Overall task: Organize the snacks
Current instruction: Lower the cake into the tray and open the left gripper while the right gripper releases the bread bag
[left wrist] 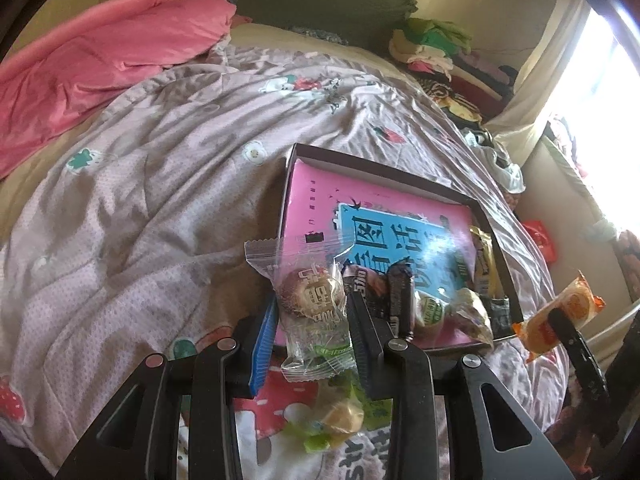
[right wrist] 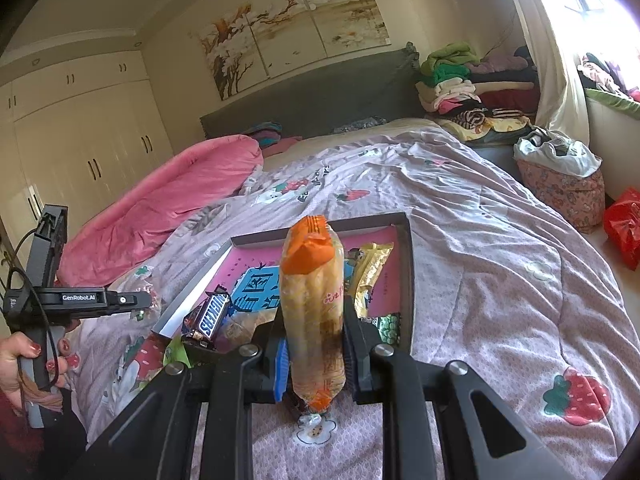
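My left gripper (left wrist: 314,320) is shut on a clear packet with a brown pastry (left wrist: 310,296), held just over the near left corner of the shallow dark box (left wrist: 380,168) with a pink printed bottom. My right gripper (right wrist: 312,344) is shut on an upright clear packet with orange ends (right wrist: 312,300), in front of the box (right wrist: 405,264). That orange packet (left wrist: 560,314) also shows at the right edge of the left wrist view. Inside the box lie Snickers bars (right wrist: 212,316), a gold packet (right wrist: 370,272) and a green-labelled round snack (left wrist: 430,308).
A green-wrapped pastry (left wrist: 340,416) lies on the strawberry-print quilt (right wrist: 500,240) under my left gripper. A hand (right wrist: 24,356) holds the left gripper's handle. A pink duvet (right wrist: 168,208) lies at the left, stacked clothes (right wrist: 452,88) at the headboard, and bags (right wrist: 560,176) on the floor at the right.
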`<state>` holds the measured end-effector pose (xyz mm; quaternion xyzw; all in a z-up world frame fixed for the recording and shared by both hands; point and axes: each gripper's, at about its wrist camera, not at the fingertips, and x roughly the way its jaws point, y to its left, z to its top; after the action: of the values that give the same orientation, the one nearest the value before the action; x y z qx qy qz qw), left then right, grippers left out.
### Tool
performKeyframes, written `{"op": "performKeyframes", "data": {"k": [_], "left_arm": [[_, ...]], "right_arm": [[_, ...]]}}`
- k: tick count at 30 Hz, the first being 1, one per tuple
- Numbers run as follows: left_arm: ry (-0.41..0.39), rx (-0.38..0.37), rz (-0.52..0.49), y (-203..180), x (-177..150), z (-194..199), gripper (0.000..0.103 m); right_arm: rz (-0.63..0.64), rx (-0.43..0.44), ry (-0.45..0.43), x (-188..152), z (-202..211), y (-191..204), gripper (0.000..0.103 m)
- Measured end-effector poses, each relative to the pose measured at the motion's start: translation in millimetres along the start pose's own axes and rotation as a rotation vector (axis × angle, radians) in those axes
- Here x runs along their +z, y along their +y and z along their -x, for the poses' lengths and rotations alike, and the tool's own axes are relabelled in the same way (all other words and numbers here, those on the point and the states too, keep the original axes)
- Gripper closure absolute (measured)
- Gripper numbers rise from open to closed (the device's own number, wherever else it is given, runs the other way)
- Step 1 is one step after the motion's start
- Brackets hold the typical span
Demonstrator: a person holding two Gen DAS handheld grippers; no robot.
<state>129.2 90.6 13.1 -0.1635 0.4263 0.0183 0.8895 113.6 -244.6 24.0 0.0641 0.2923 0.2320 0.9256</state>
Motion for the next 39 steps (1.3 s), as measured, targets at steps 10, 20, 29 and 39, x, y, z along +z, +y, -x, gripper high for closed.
{"op": "performKeyframes", "data": {"k": [10, 20, 29, 39], "left_arm": [[0.007, 0.064, -0.051, 0, 3, -17, 0.067], [0.010, 0.108, -0.133, -14, 4, -28, 0.067], [0.016, 0.116, -0.147, -17, 3, -36, 0.067], [0.019, 0.112, -0.155, -20, 4, -39, 0.067]], "right_arm": [[-0.006, 0.015, 0.021, 3, -15, 0, 0.080], [0.000, 0.021, 0.041, 3, -32, 0, 0.080], [0.009, 0.027, 0.067, 3, -48, 0, 0.080], [0.005, 0.045, 0.104, -1, -62, 1, 0.080]]}}
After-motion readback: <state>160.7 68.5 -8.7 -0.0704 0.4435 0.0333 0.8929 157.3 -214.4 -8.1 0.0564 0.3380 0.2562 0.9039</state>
